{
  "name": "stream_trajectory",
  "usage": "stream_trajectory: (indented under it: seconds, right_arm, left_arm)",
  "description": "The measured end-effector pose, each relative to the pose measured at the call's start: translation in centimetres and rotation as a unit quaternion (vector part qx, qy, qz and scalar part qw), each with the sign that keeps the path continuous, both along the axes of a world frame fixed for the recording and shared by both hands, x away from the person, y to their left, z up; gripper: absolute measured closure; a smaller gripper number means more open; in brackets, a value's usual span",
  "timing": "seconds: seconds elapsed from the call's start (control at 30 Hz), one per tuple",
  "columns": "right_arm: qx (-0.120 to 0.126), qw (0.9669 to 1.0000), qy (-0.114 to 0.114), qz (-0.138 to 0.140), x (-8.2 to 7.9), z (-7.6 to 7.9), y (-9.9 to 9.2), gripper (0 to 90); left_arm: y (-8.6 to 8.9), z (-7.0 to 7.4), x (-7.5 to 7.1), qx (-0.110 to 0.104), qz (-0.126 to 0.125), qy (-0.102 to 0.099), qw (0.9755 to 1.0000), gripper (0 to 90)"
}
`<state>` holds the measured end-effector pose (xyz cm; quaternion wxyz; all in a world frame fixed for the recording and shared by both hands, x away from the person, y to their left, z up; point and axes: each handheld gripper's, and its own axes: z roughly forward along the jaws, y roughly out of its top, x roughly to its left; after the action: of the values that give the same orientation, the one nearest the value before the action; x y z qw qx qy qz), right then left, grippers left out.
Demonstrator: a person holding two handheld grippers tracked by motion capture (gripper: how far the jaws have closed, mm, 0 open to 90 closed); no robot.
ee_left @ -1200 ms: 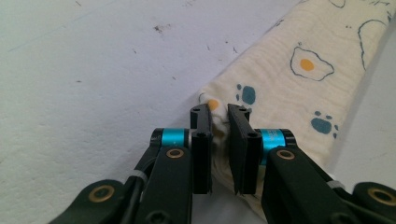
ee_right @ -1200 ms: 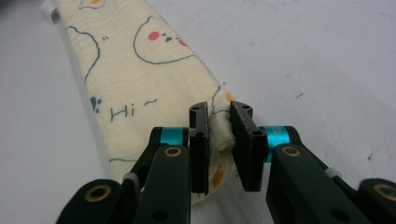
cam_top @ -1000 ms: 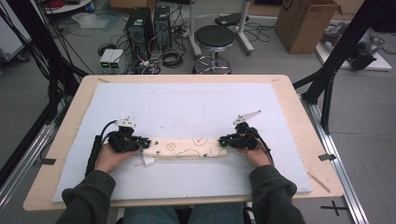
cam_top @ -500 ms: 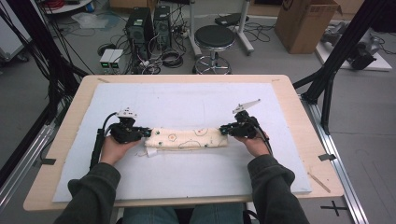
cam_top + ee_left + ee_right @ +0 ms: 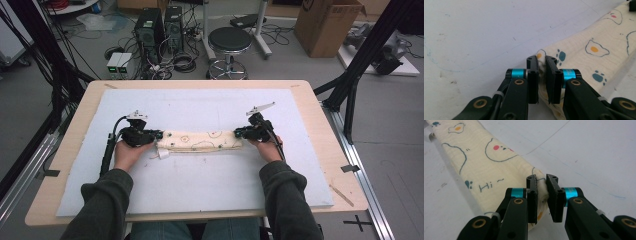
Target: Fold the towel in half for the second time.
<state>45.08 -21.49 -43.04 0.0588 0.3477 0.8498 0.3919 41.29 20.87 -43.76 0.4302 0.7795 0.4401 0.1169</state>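
A cluttered lab floor lies beyond the worktop [image 5: 320, 165]: a black stool [image 5: 230, 42], computer towers [image 5: 159, 25], tangled cables and a cardboard box [image 5: 327, 25]. The wooden worktop carries a pale blue-white mat [image 5: 200, 175]. On it lies a folded cream cloth [image 5: 202, 141] printed with fried eggs, paw marks and little faces, stretched in a long narrow band between the two tools. The left hand-held gripper [image 5: 159, 135] is clenched on the cloth's end; in the left gripper view its black jaws pinch a ridge of fabric [image 5: 571, 55] and the rest runs away ahead and to its right. The right hand-held gripper [image 5: 237, 132] is clamped on the opposite end; in the right gripper view the cloth [image 5: 484, 162] extends ahead and to its left, bearing the word "Hi". A small white tag [image 5: 162, 155] sticks out just beside the left hand-held gripper.
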Motion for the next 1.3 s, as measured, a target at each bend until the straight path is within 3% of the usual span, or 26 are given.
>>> stream_trajectory:
  seconds: [0.2,0.47,0.93,1.3]
  right_arm:
    - [-0.005,1.0,0.006,-0.003,0.3,-0.6,0.0,79.0]
    - [0.013,0.9999,0.002,-0.006,0.0,-0.1,-0.2,68.3]
    - [0.05,0.9986,-0.01,-0.016,-1.2,1.5,-0.6,50.8]
    - [0.058,0.9981,-0.016,-0.012,-1.8,2.1,-0.4,46.5]
  left_arm:
    - [0.0,-0.4,0.2,-0.003,0.0,0.004,1.0,78.3]
    - [0.4,0.2,-0.2,0.01,-0.014,0.002,0.9999,62.8]
    - [0.7,2.0,-1.5,-0.01,-0.022,-0.024,0.9994,54.7]
    - [0.6,2.8,-2.2,-0.018,-0.037,-0.032,0.9986,52.9]
